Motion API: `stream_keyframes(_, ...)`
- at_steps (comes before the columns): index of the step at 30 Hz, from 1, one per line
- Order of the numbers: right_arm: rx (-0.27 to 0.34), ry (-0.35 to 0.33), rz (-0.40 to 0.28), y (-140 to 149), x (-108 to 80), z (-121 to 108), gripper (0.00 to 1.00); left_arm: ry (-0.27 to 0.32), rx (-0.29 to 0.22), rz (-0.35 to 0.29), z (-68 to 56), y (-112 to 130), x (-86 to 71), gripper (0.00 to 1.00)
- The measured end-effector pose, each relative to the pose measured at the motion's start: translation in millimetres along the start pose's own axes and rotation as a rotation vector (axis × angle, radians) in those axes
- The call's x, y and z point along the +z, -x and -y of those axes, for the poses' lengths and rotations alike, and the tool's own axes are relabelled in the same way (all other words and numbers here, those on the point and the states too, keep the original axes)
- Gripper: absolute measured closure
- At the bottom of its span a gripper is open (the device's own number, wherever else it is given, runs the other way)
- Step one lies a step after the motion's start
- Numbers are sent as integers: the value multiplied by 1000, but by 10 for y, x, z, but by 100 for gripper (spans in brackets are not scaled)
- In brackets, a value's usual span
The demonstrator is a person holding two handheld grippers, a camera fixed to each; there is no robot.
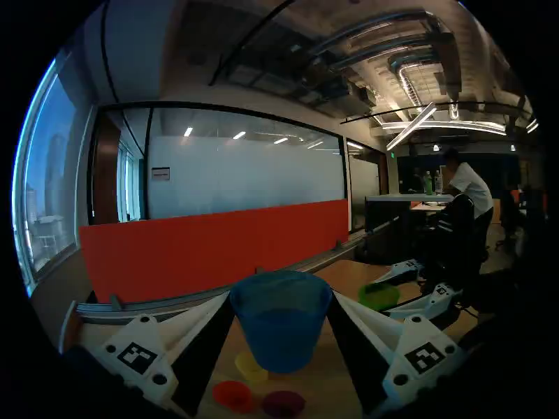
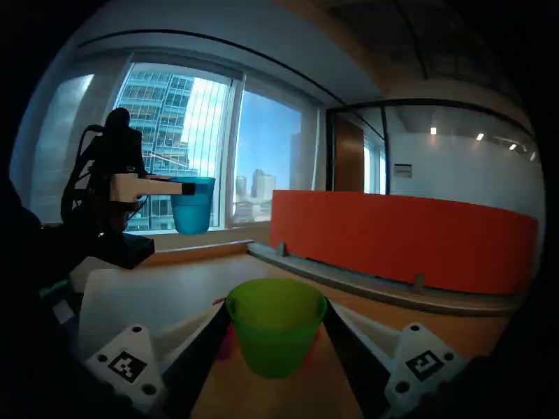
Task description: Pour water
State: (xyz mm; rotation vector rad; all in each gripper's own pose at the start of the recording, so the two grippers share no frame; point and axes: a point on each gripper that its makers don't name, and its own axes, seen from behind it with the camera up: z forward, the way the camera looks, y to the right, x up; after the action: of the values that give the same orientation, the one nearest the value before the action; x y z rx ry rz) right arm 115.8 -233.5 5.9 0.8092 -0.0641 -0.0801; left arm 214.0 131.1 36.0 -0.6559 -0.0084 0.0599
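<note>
A translucent blue cup [image 1: 280, 328] stands upright between the fingers of my left gripper [image 1: 281, 302], which is shut on it; its lower part looks darker, like water. In the right gripper view that blue cup [image 2: 192, 204] hangs in the air at the far left, held by the left gripper [image 2: 170, 184]. My right gripper [image 2: 275, 311] is shut on an upright green cup [image 2: 277, 327] above the wooden table [image 2: 175, 293]. The left gripper view shows the green cup [image 1: 379, 295] lower, off to the right, in the right gripper [image 1: 381, 285].
Small yellow [image 1: 250, 364], red [image 1: 233, 394] and purple [image 1: 283, 403] cups sit on the table below the blue cup. An orange divider [image 2: 405, 237] with a metal rail runs along the table's far edge. A person in a white shirt [image 1: 469, 188] is at a distant desk.
</note>
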Motion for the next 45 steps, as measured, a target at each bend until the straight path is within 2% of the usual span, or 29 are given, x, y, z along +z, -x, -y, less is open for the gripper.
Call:
stream_keyframes(9, 3, -13, 4, -7, 10, 21, 6, 3, 9, -7, 8, -39, 3, 13)
stream_keyframes(27, -7, -102, 0, -49, 118, 388, 7, 14, 80, -17, -1, -85, 68, 13)
stream_keyframes(39, -7, -167, 9, 30, 178, 663, 7, 14, 185, -31, -50, -174, 71, 13)
stream_keyframes(45, -15, -189, 16, 67, 182, 771, 7, 10, 275, -51, -125, -281, 56, 13)
